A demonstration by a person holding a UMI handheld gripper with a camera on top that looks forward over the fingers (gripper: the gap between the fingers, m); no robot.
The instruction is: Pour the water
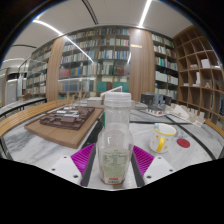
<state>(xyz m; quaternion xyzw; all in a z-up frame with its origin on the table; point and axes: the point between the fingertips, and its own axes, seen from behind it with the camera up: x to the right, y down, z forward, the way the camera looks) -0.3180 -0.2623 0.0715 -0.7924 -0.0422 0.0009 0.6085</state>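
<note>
Gripper (115,160) fingers are clamped on an upright clear bottle (115,140), held above the surface (40,148) near a yellow cup (163,138)

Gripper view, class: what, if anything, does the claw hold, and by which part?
The claw holds a clear plastic bottle upright, its two pink pads pressing on opposite sides of the lower body, well below the white cap.

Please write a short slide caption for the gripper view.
Claw holds a capped bottle over a table, yellow cup beyond.
</note>
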